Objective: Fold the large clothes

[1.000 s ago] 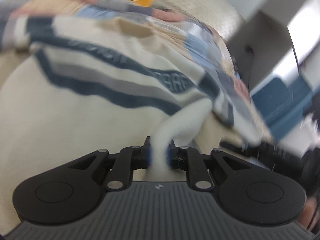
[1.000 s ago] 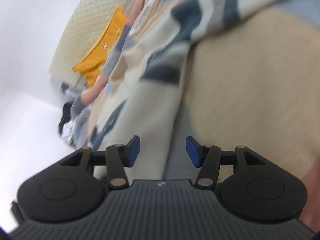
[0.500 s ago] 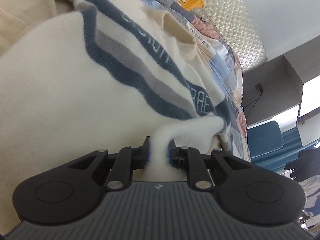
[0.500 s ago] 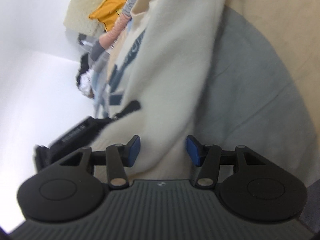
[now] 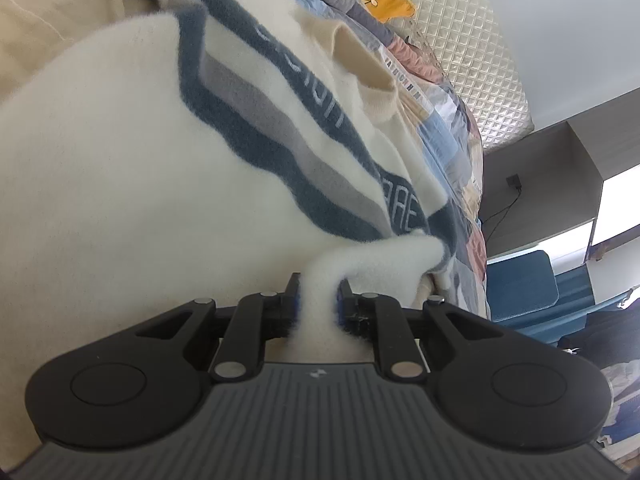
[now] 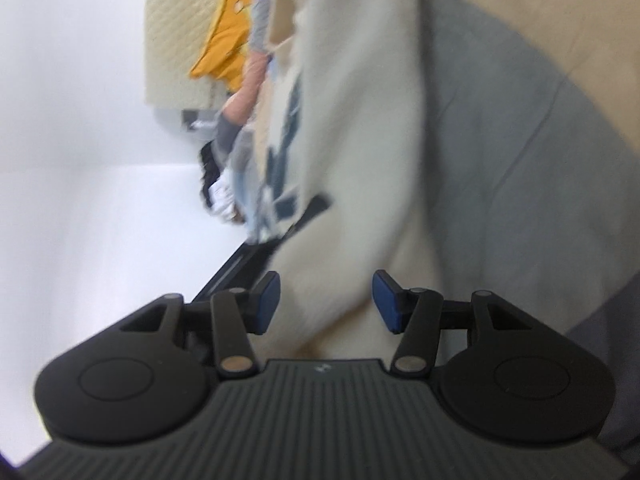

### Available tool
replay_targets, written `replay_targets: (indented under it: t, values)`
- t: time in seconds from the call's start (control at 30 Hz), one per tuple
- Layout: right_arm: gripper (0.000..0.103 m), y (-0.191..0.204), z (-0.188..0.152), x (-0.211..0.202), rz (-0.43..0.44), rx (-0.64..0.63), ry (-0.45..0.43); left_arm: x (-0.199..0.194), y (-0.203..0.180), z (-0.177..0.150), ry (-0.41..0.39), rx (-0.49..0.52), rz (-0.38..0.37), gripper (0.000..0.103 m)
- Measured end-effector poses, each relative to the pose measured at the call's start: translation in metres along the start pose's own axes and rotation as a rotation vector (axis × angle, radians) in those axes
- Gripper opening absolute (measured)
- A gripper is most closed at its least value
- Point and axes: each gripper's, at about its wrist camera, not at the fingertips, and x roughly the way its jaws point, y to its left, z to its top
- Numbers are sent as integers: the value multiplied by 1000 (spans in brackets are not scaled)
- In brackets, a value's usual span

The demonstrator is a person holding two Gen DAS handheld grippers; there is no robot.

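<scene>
Patchwork quilt [image 5: 448, 128] beneath cream sweater [image 5: 120, 184], fold in left hand-held gripper [image 5: 318, 306].

The sweater [image 5: 140, 160] lies on the bed [image 6: 540, 140], ahead of my left hand-held gripper [image 5: 318, 304]. The patchwork quilt [image 5: 452, 136] lies beyond it, the headboard [image 5: 480, 60] behind.

Ahead of me a cream quilted headboard [image 5: 472, 52] stands against a plain white wall [image 5: 568, 20]. To my right a grey cabinet panel [image 5: 540, 184] carries a dark wall socket [image 5: 513, 181] with a trailing cable. A bright window [image 5: 618, 208] glows above blue upholstered seating [image 5: 520, 284].
</scene>
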Motion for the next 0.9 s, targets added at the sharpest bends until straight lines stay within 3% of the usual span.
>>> replay_targets:
  t: [0.13, 0.3, 0.4, 0.47, 0.57, 0.6, 0.7, 0.83, 0.9]
  values:
    - [54, -7, -8, 8, 19, 29, 23, 1, -1, -1, 0, 7, 5, 18]
    - [54, -25, 2, 11, 37, 87, -63, 4, -3, -1, -1, 6, 11, 18]
    - [54, -24, 11, 21, 40, 66, -66, 4, -4, 0, -2, 13, 14, 18]
    - [51, -19, 15, 25, 21, 24, -79, 3, -5, 0, -1, 22, 16, 18]
    - [19, -4, 17, 24, -32, -96, -123, 0, -7, 0, -5, 34, 21, 21]
    - [13, 0, 17, 20, -46, -133, -142, -1, -9, -1, -7, 45, 26, 22]
    - [11, 9, 11, 4, -63, -191, -184, -6, -18, -6, -3, 87, 9, 23]
    - [10, 34, -1, -28, -182, -344, -236, -13, -33, -21, 29, 162, -50, 23]
    - [10, 51, -6, -44, -229, -428, -295, -17, -42, -33, 39, 192, -87, 28]
